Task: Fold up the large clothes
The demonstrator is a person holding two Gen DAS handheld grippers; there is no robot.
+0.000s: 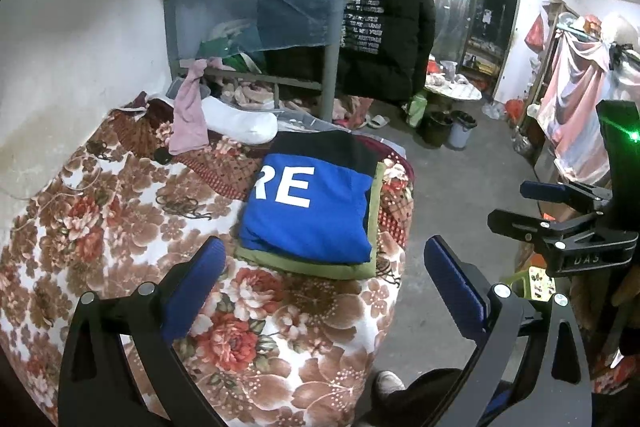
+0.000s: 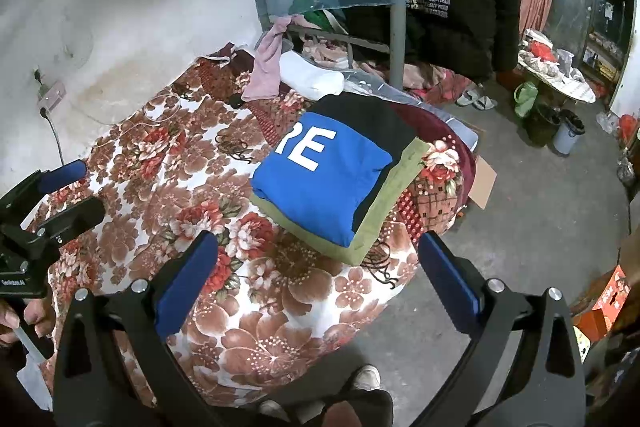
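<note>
A folded blue and black garment (image 1: 312,211) (image 2: 320,179) with white letters "RE" lies on top of a folded olive green garment (image 1: 320,269) (image 2: 404,163). Both rest near the right edge of a bed under a floral blanket (image 1: 120,227) (image 2: 160,167). My left gripper (image 1: 326,267) hovers open just in front of the stack, touching nothing; in the right wrist view the left gripper (image 2: 86,189) is at the far left over the blanket. My right gripper (image 2: 320,259) is also open and empty before the stack; in the left wrist view the right gripper (image 1: 508,203) floats beyond the bed's edge.
A white bundle (image 1: 240,123) and a pink cloth (image 1: 188,115) lie at the bed's far end by a grey bunk post (image 1: 330,79). A black jacket (image 1: 384,19) hangs behind. Buckets (image 1: 460,131), cardboard (image 2: 482,183) and an orange box (image 2: 608,295) are on the concrete floor. A person's shoe (image 2: 368,377) is below.
</note>
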